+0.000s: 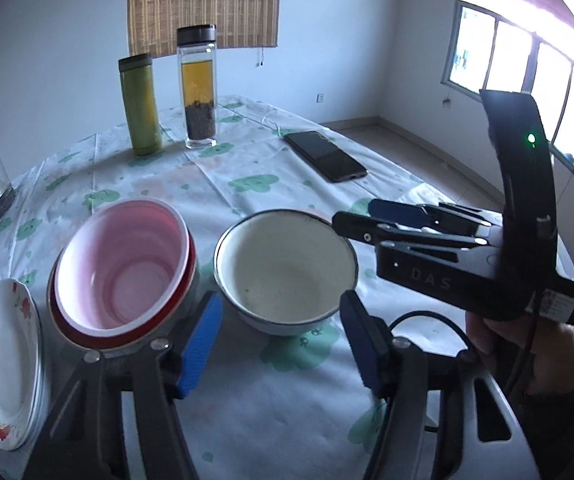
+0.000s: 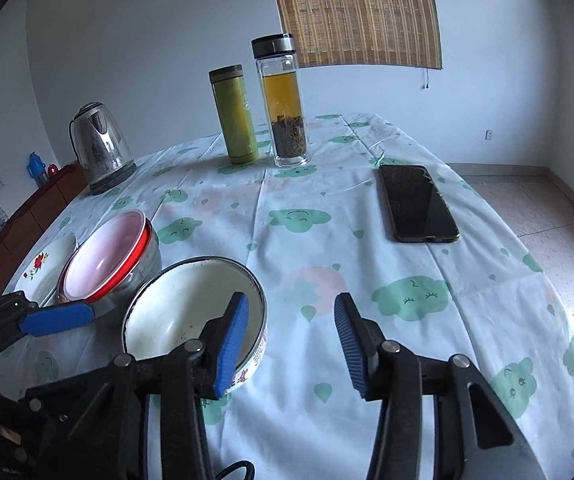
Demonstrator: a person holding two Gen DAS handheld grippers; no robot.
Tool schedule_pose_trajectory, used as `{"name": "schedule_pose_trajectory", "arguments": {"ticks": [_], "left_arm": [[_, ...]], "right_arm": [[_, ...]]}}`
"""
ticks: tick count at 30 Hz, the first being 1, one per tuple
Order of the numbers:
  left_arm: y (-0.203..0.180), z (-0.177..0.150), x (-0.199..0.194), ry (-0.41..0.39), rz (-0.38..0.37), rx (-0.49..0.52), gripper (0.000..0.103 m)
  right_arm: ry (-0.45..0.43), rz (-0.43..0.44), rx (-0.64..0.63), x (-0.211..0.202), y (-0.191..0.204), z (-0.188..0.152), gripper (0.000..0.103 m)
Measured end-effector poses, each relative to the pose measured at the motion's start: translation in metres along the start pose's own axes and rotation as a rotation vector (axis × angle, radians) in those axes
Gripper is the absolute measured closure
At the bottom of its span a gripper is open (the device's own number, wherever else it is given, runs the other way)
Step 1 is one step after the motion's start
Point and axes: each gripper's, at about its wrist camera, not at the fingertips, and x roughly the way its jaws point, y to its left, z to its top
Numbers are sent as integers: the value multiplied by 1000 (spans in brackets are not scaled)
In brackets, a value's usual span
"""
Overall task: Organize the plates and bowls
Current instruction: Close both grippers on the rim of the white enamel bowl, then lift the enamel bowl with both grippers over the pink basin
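Note:
A white enamel bowl stands upright on the tablecloth. My left gripper is open, and the bowl's near wall sits just beyond the gap between its blue pads without touching them. My right gripper is open and straddles the bowl's right rim, with one pad inside the bowl and the other well outside it. Left of the bowl is a pink bowl nested in a red-rimmed one, close beside my left gripper's left finger. A stack of flowered white plates lies further left.
At the back of the table stand a green flask and a glass tea bottle. A steel kettle is at the far left and a black phone lies to the right. A hand holds the right gripper. The table ends on the right, above the floor.

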Motion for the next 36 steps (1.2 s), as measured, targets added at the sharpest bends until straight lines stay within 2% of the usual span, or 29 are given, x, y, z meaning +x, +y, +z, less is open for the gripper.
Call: {"name": "schedule_pose_trajectory", "arguments": {"ticks": [7,9,13,19,21,24,36], "left_arm": [[12,-4,12,29,-48,-78,47],[12,-5,15,34,-43,-77,47],[13,-6,21,41,-65,-103,47],[15,-2,26,33,-48,-123,47],[17,-1,31,40,-60,-138,47],[18,-2,33,35,-74,-147,47],[13,0,22,-11,-68,-126,47]], "right_arm": [[31,37,9,14,-1,3,62],[42,36,6,19,-1,3,68],[64,58,7,25,1,1,69],[88,69,8,34,2,-1,69],[91,83,-2,35,4,-2,81],[89,97,-20,33,9,-3,88],[53,119,12,18,6,-1,90]]}}
